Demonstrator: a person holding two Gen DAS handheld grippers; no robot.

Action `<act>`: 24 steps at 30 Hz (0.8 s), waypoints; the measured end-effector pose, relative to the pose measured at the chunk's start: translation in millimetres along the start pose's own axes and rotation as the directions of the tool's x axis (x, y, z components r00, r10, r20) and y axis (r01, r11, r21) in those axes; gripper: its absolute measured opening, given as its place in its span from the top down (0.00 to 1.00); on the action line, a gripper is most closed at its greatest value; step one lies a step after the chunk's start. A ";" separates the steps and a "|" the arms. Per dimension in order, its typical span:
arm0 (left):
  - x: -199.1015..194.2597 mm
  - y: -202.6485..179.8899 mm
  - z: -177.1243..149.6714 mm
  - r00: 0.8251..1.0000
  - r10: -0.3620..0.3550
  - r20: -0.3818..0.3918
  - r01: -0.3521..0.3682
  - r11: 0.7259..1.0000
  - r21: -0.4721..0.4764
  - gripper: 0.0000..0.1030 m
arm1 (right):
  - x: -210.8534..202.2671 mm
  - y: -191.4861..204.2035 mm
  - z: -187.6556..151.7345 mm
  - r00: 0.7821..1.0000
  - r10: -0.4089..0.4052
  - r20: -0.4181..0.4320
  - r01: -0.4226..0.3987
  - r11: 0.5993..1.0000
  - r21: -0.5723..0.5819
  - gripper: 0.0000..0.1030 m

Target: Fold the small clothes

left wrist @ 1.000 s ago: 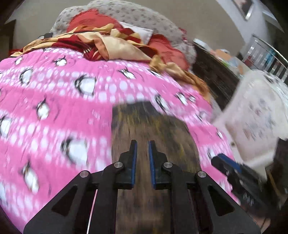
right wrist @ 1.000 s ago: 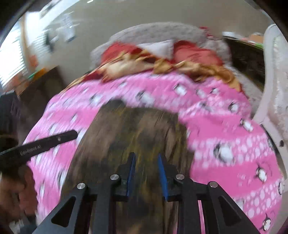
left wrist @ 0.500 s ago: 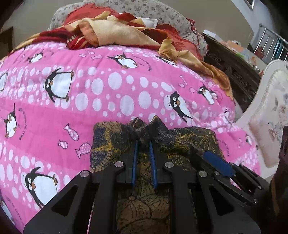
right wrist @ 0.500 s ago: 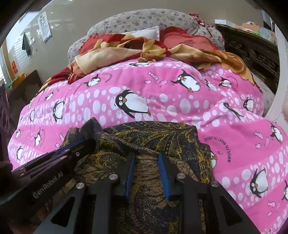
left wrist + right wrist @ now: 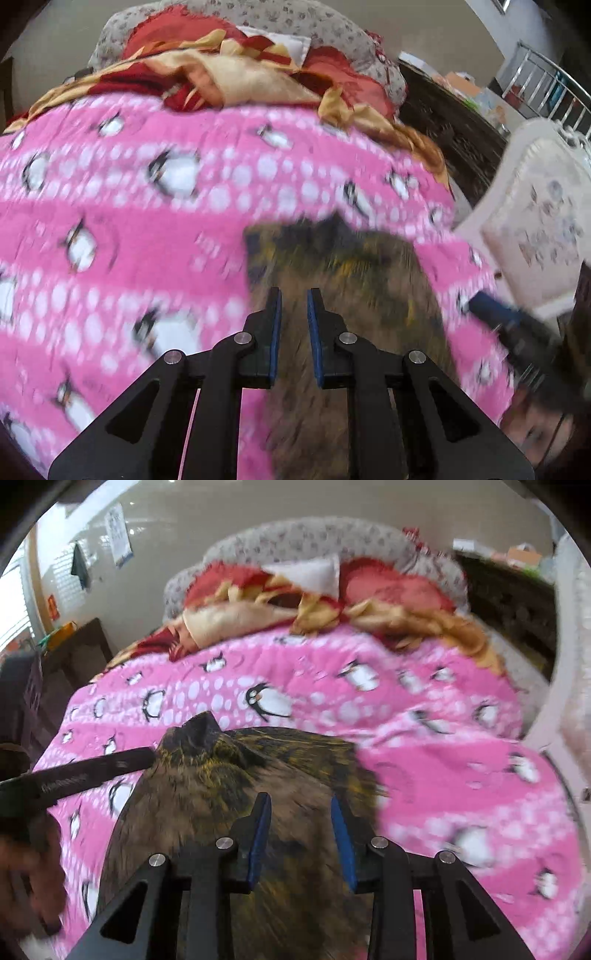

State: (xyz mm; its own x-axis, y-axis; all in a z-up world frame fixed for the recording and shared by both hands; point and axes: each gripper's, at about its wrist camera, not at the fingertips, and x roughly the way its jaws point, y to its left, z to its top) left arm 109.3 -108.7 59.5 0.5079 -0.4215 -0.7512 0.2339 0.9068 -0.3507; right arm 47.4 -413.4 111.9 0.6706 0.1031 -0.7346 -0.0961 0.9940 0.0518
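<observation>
A dark brown garment with a yellow pattern [image 5: 351, 280] lies on the pink penguin blanket [image 5: 129, 229], and a small peak stands up at its far edge. My left gripper [image 5: 292, 291] hovers over the garment's near part. Its jaws stand a narrow gap apart, and only the cloth lying below shows through the gap. In the right wrist view the same garment [image 5: 229, 786] spreads under my right gripper [image 5: 299, 797]. Its jaws are opening, and the pads press on nothing. One of the left gripper's fingers [image 5: 110, 764] reaches in beside the peak. Both views are blurred.
Crumpled red and yellow bedding [image 5: 240, 77] and a grey flowered pillow [image 5: 295, 542] lie across the far end of the bed. A white padded chair [image 5: 535, 221] and dark wood furniture [image 5: 450, 125] stand to the right. A person's hand [image 5: 22, 867] holds the left gripper.
Both grippers have drawn back from the garment's far edge, which stays on the blanket with its peak standing. The right jaws have spread wider. The views have gone blurry.
</observation>
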 end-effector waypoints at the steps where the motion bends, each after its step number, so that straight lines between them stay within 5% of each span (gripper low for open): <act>1: -3.4 2.6 -9.9 1.000 -0.014 -0.009 0.014 1.000 -0.001 0.87 | -8.8 -2.2 -5.3 1.000 0.007 0.010 -0.007 1.000 -0.003 0.69; 6: -19.9 0.7 -50.2 0.999 -0.025 0.035 0.025 1.000 -0.004 0.87 | -20.0 7.8 -31.8 0.994 0.107 0.005 -0.107 0.994 -0.012 0.69; 9: -24.2 -16.2 -57.5 0.997 -0.021 0.069 0.018 0.999 0.045 0.87 | 6.0 20.4 -40.6 0.990 0.119 -0.077 -0.122 0.992 -0.042 0.69; 11: -9.0 -20.0 -62.0 1.000 0.008 0.009 -0.008 0.997 0.074 0.87 | 28.0 20.8 -49.7 0.983 0.097 -0.158 -0.104 0.994 -0.034 0.67; 15: -16.6 -5.9 -57.0 0.999 -0.042 0.010 0.042 0.998 0.038 0.87 | 3.0 -7.7 -42.9 0.984 0.151 -0.093 -0.144 0.986 0.078 0.64; 17: -17.7 8.0 -53.9 0.997 -0.070 0.016 0.070 0.998 0.008 0.87 | -16.6 -32.9 -44.5 0.986 0.164 -0.015 -0.161 0.981 0.107 0.53; 19: -12.9 17.1 -52.3 0.995 -0.098 0.009 0.098 0.995 -0.020 0.87 | -20.0 -59.9 -51.9 0.985 0.174 0.004 -0.172 0.970 0.174 0.31; 20: -9.0 24.1 -51.4 0.991 -0.136 0.007 0.136 0.989 -0.058 0.86 | -17.5 -68.7 -56.5 0.981 0.195 0.006 -0.192 0.961 0.201 0.31; 21: -6.7 27.6 -51.1 0.986 -0.168 0.008 0.168 0.982 -0.083 0.80 | -12.3 -75.4 -61.3 0.970 0.244 0.005 -0.239 0.944 0.229 0.31; 23: 2.6 34.9 -50.5 0.960 -0.280 -0.008 0.276 0.950 -0.148 0.32 | 3.3 -82.5 -69.0 0.934 0.357 0.003 -0.343 0.894 0.288 0.31; 24: 8.7 36.6 -51.0 0.946 -0.324 -0.030 0.313 0.933 -0.177 0.27 | 14.5 -85.0 -72.5 0.917 0.399 -0.005 -0.377 0.869 0.321 0.31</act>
State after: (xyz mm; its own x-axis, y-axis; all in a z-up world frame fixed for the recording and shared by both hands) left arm 79.9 -79.3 11.6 0.3796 -0.6921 -0.6139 0.2304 0.7134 -0.6618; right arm 12.0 -499.0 47.8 0.5729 0.4914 -0.6560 -0.1004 0.8364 0.5389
